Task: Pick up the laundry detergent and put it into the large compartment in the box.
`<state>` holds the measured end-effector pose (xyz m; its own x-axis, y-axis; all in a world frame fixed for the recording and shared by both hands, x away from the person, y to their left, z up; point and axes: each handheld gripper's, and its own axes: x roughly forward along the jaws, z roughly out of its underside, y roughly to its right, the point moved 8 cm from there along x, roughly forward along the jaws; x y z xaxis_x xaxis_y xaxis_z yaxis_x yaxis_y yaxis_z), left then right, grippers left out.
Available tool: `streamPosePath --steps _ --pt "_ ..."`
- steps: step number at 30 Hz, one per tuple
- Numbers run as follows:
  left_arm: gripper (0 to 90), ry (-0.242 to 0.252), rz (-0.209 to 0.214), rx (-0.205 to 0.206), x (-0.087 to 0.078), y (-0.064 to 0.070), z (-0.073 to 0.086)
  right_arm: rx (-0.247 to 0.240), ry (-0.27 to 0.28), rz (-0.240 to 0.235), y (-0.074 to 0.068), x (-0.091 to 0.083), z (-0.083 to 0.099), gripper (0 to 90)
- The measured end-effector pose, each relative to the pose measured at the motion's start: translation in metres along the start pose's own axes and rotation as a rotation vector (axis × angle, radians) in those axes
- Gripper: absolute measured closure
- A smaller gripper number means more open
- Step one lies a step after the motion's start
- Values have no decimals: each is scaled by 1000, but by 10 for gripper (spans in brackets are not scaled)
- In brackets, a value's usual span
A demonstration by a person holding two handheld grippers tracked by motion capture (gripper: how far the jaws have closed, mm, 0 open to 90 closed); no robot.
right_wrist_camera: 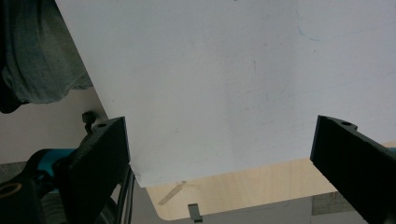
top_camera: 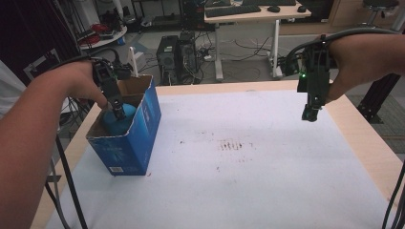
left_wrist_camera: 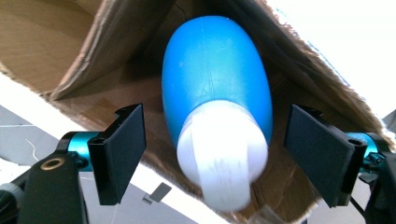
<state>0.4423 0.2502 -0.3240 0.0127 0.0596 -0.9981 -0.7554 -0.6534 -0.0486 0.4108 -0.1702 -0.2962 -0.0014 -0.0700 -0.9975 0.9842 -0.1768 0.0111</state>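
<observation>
— How are the fingers sitting?
— The left gripper (left_wrist_camera: 212, 161) is spreading wide, flanking the blue bottle (left_wrist_camera: 217, 88) without touching. The right gripper (top_camera: 310, 113) is gaping over the white sheet (top_camera: 267, 162), holding nothing.
— Where's the bottle lying?
— Inside the blue carton (top_camera: 138, 138) by the table's (top_camera: 363, 138) left edge; its white cap (left_wrist_camera: 224, 163) is blurring, its base hiding in shadow.

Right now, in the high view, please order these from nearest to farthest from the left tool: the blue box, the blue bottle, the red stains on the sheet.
1. blue bottle, under the tool, inside the box
2. blue box, around it
3. red stains, mid-table, rightward
</observation>
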Motion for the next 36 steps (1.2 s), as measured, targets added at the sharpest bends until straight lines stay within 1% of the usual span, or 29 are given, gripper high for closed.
streamPosePath --steps 3,5,7,10,14,15,17,19,21,23,24,26,27,29,31,33,34,36 --pt "200 5 -14 0 -8 -1 1 -1 1 -1 -1 0 -1 37" --pt "196 5 -12 6 -15 -1 2 -7 4 0 -1 0 -1 37" --pt "186 17 -14 5 -22 0 2 9 1 -1 -2 -1 0 37" --pt "176 31 -13 16 -29 3 3 -4 2 0 0 0 0 37" --pt "162 47 -15 32 -39 7 2 4 4 -2 -2 0 -2 37" --pt "160 49 -15 37 -41 8 2 -4 6 -1 -1 0 -2 37" --pt "150 54 -17 43 -45 10 2 -5 2 -2 -2 -1 -3 37" --pt "128 60 -23 57 -48 12 2 -6 4 -2 -2 0 -4 37" --pt "128 59 -27 71 -51 14 1 -8 2 -2 -2 0 -4 37" --pt "123 63 -19 85 -53 18 0 2 5 -5 -2 0 -5 37" --pt "78 68 -24 98 -54 20 -1 -8 2 -4 -1 0 -5 37" --pt "74 70 -13 117 -56 24 -3 -5 0 -5 -2 0 -5 37" --pt "71 72 -10 121 -56 26 -4 -6 9 -6 -2 1 -6 37" --pt "64 72 -7 150 -58 31 -8 -12 3 -4 -2 0 -7 37" --pt "61 85 -1 166 -60 35 -11 -18 7 -6 -2 1 -7 37" --pt "34 96 -2 194 -61 40 -15 -5 5 -8 -3 1 -8 37" --pt "27 96 8 203 -61 43 -17 -14 6 -10 -3 1 -8 37" --pt "23 86 7 233 -60 47 -20 -17 7 -9 -3 1 -9 37"
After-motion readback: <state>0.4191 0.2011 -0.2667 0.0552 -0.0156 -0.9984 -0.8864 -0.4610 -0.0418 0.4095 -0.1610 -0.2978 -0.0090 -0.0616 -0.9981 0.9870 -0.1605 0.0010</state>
